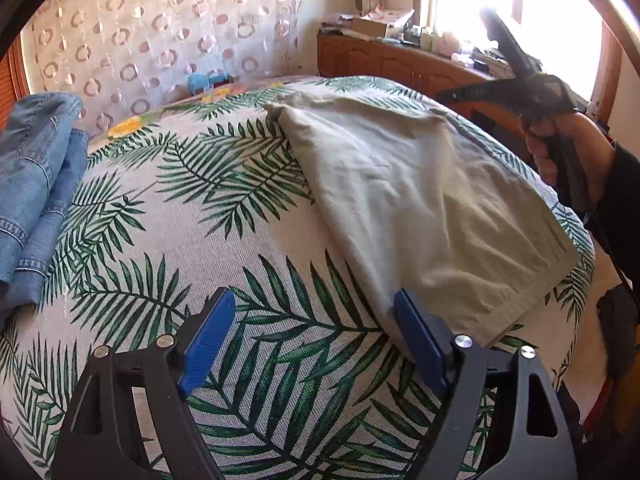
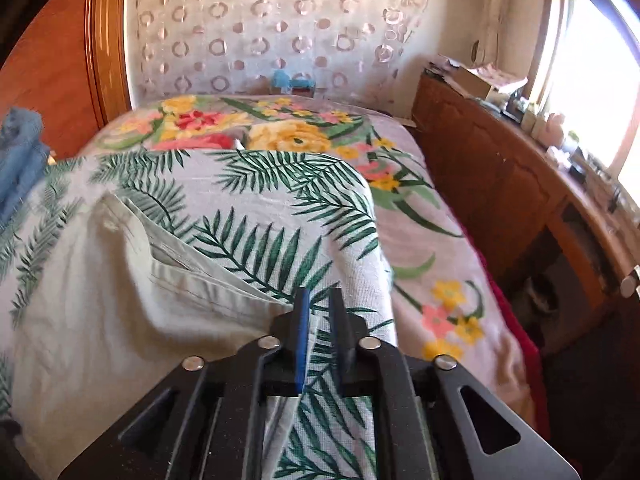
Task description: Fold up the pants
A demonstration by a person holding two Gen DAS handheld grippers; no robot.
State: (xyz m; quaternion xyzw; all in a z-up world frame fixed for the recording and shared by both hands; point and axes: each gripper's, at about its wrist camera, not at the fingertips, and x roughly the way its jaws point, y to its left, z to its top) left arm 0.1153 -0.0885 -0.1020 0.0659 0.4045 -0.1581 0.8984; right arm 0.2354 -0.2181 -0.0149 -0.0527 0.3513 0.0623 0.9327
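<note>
- The pants (image 1: 420,200), pale beige, lie already folded into a wedge on the leaf-print cover (image 1: 192,216), in the centre-right of the left view and the lower left of the right view (image 2: 100,300).
- The left gripper (image 1: 316,344) stands wide apart and empty at bottom centre; its right pad touches or just overlaps the pants' near corner.
- The right gripper (image 2: 320,320) is nearly closed at bottom centre; only leaf-print cloth shows in its narrow gap, and I cannot tell whether it pinches any.
- Jeans (image 1: 36,192) sit folded at the left edge, well apart.
- Judgement: a fold seems just laid down. Next likely calls for closing the left gripper on the near corner and taking the far edge with the right, for another fold or a smoothing.
</note>
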